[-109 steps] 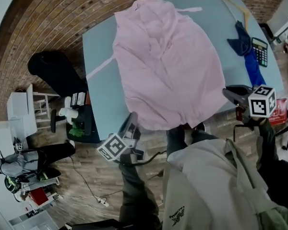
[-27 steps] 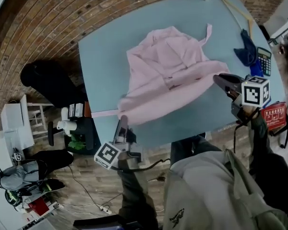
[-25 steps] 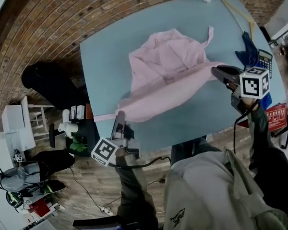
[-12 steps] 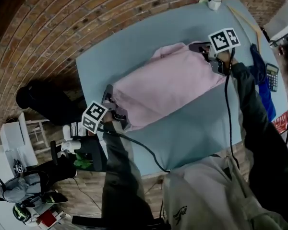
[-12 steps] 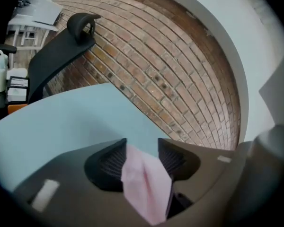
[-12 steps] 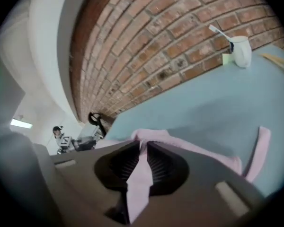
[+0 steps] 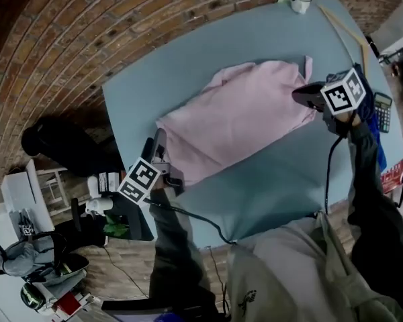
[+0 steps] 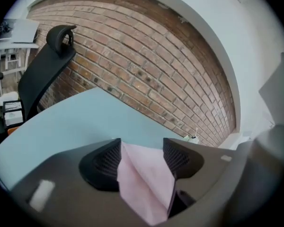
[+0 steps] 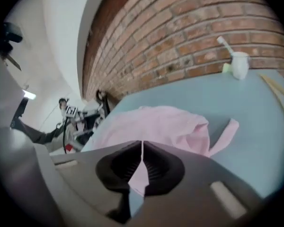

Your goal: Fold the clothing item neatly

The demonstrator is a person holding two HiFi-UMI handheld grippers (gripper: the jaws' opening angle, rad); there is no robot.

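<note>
Pink garment (image 7: 235, 129) lies doubled into a long band across the blue table (image 7: 188, 52), further folds judged outstanding; my left claw (image 7: 158, 143) has just been opening, cloth loose between its jaws, while my right claw (image 7: 302, 96) pinches a thin edge.

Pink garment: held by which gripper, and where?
The right gripper is shut on an edge fold of the pink garment. The left gripper has just been opening its jaws; cloth sits between them, unpressed.

Soft even light, fisheye warp (corners black).
</note>
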